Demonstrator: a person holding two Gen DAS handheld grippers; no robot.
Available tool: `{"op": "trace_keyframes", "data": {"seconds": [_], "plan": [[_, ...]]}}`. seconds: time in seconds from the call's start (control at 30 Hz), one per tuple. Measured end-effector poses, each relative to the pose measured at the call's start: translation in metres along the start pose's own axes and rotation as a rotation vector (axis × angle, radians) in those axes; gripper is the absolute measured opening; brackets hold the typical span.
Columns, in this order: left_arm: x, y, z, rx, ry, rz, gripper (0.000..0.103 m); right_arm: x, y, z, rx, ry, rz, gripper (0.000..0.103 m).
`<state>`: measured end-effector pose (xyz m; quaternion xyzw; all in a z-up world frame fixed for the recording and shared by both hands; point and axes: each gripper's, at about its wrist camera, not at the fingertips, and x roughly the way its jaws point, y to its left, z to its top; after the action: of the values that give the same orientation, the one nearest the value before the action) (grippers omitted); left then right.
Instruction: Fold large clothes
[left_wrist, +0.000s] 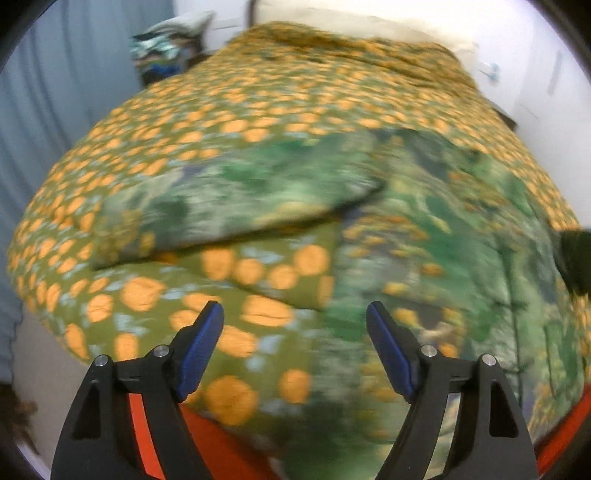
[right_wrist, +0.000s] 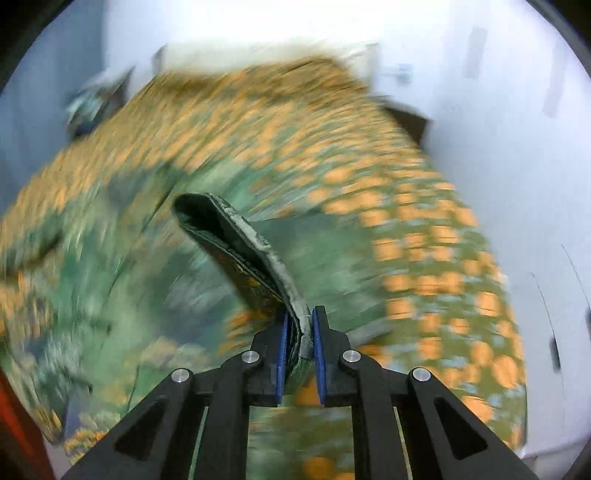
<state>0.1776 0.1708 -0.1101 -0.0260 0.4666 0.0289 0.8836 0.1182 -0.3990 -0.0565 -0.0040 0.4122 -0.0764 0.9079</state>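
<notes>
Two claws over unlabelled cloth: left claw (left_wrist: 294, 325) spread, right claw (right_wrist: 300, 332) pinching green printed garment (right_wrist: 236, 236)

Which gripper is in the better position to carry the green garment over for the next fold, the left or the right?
The right. The right gripper is already shut on a folded edge of the green garment. The left gripper is open and empty above the bedspread, so it would need a grip first.

No text, label, brand, number or sign can be read in either view; both pictures are blurred, and the cloth patterns carry no lettering.
</notes>
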Motion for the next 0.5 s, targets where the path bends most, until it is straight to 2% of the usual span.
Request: {"op": "trace_keyframes", "data": {"seconds": [0.13,0.23,0.4,0.5], "plan": [[0.003,-0.033,-0.001,0.046,0.008,-0.044,0.081,-0.016,-0.088,0.010,0.166,-0.026,-0.112,0.012],[0.008,-0.054,-0.002,0.071,0.016,-0.063,0.081,-0.008,-0.148,-0.002,0.281,0.012,-0.184,0.013],[0.027,-0.081,-0.003,0.108,0.029,-0.056,0.081,0.041,-0.204,-0.045,0.443,0.142,-0.235,0.013],[0.043,-0.087,0.000,0.073,0.054,-0.060,0.081,0.063,-0.219,-0.071,0.544,0.196,-0.254,0.021]]}}
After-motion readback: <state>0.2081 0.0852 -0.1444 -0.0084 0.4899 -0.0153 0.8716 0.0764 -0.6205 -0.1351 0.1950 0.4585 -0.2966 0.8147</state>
